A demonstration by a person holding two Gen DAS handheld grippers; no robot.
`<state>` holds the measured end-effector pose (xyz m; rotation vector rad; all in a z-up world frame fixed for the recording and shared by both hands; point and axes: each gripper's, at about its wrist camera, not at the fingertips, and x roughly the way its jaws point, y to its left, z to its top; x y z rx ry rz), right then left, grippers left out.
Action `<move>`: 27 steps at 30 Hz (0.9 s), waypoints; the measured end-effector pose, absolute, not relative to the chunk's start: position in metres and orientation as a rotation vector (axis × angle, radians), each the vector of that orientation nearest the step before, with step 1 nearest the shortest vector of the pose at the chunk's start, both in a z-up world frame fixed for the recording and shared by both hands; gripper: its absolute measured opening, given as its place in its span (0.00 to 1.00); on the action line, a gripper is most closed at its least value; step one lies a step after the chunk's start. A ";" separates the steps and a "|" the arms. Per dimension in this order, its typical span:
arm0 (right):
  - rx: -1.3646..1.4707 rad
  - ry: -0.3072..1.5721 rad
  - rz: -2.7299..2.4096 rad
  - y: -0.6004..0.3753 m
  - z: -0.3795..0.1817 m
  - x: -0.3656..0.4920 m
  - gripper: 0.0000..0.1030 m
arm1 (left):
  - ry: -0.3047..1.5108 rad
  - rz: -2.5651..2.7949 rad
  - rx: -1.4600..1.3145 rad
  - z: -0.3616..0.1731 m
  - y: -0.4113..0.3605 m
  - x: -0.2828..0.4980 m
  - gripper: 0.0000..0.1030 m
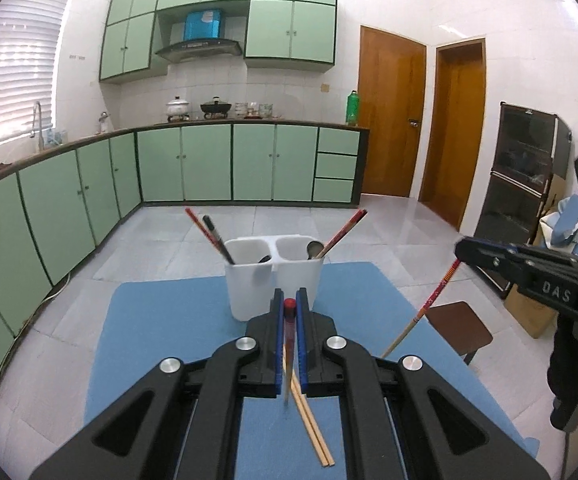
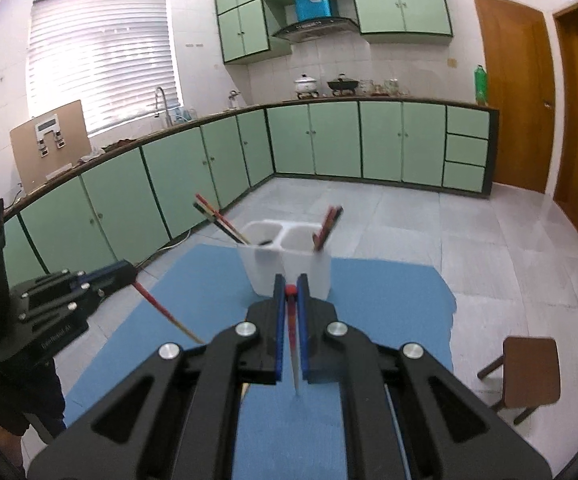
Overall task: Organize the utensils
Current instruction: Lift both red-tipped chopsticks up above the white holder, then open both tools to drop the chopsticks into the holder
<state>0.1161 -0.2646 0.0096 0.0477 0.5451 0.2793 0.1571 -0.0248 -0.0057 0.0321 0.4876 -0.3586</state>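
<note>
Left claw (image 1: 289, 308): clamped on a red-tipped wooden chopstick (image 1: 289, 344), above the blue worktop mat (image 1: 169, 320). Centre: white two-cup plastic holder (image 1: 273, 280), part-filled. Right claw (image 2: 291, 294): pinching another red-topped chopstick (image 2: 293, 344). Sticks light, stiff, slippery; grip mid-shaft.

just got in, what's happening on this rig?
Utensil sorting, mid-run. Each gripper is shut on one red-topped chopstick: the left gripper on its chopstick, the right gripper on its own chopstick. Both are held above the blue mat, short of the white two-compartment holder, which already has utensils in both cups. A loose pair of chopsticks lies on the mat.
</note>
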 end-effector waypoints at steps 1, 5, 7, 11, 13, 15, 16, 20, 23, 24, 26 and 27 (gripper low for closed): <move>0.042 0.541 0.286 -0.264 0.014 0.120 0.05 | 0.485 -0.363 0.032 -0.004 -0.026 0.159 0.06; 0.042 0.523 0.309 -0.263 0.028 0.132 0.05 | 0.475 -0.373 0.027 0.001 -0.025 0.163 0.06; 0.044 0.511 0.321 -0.263 0.037 0.139 0.05 | 0.470 -0.380 0.018 0.005 -0.025 0.166 0.06; 0.040 0.462 0.330 -0.263 0.059 0.150 0.05 | 0.432 -0.384 0.016 0.023 -0.025 0.177 0.06; 0.046 0.436 0.332 -0.263 0.070 0.155 0.05 | 0.402 -0.382 0.020 0.035 -0.025 0.182 0.06; 0.049 0.396 0.331 -0.266 0.086 0.164 0.05 | 0.361 -0.379 0.020 0.051 -0.025 0.189 0.06; 0.051 0.385 0.329 -0.267 0.092 0.169 0.05 | 0.341 -0.379 0.017 0.059 -0.025 0.192 0.06; 0.054 0.317 0.311 -0.271 0.118 0.192 0.05 | 0.235 -0.359 0.012 0.095 -0.027 0.212 0.06; 0.054 0.296 0.293 -0.273 0.127 0.215 0.05 | 0.185 -0.338 -0.001 0.113 -0.031 0.236 0.06; 0.051 0.296 0.285 -0.273 0.127 0.224 0.05 | 0.178 -0.332 0.000 0.116 -0.033 0.243 0.06; 0.044 0.304 0.271 -0.274 0.123 0.240 0.05 | 0.164 -0.314 0.009 0.118 -0.038 0.256 0.06; 0.043 0.309 0.267 -0.273 0.120 0.246 0.05 | 0.159 -0.304 0.018 0.117 -0.041 0.263 0.06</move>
